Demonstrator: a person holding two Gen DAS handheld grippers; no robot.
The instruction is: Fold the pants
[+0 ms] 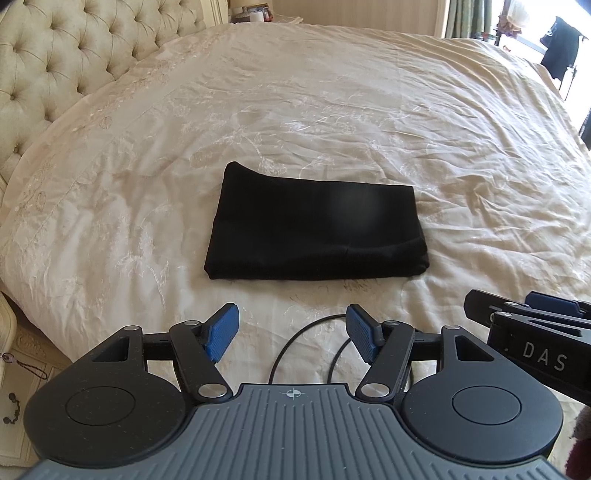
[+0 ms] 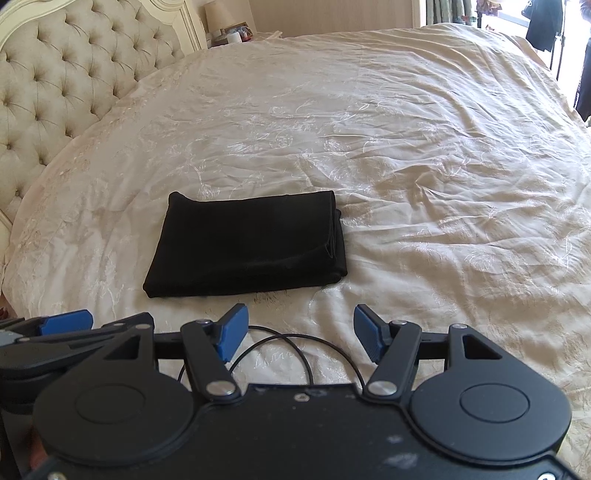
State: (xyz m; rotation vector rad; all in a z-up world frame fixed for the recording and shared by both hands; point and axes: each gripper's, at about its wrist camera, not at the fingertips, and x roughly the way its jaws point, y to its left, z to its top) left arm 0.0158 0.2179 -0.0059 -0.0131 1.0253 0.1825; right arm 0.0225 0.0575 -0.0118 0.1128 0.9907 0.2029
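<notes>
Black pants point(image 1: 314, 225) lie folded into a compact rectangle on the cream bedspread point(image 1: 332, 110); in the right wrist view they point(image 2: 247, 243) sit left of centre. My left gripper point(image 1: 291, 332) is open and empty, held back from the near edge of the pants. My right gripper point(image 2: 299, 334) is open and empty, also short of the pants and to their right. The right gripper shows at the right edge of the left wrist view point(image 1: 535, 314); the left gripper shows at the left edge of the right wrist view point(image 2: 66, 325).
A tufted cream headboard point(image 1: 55, 55) runs along the left. A black cable point(image 1: 306, 343) loops on the bedspread under the grippers. A nightstand with small items point(image 2: 232, 33) stands at the far side. Dark clothes point(image 1: 561, 44) hang at the far right.
</notes>
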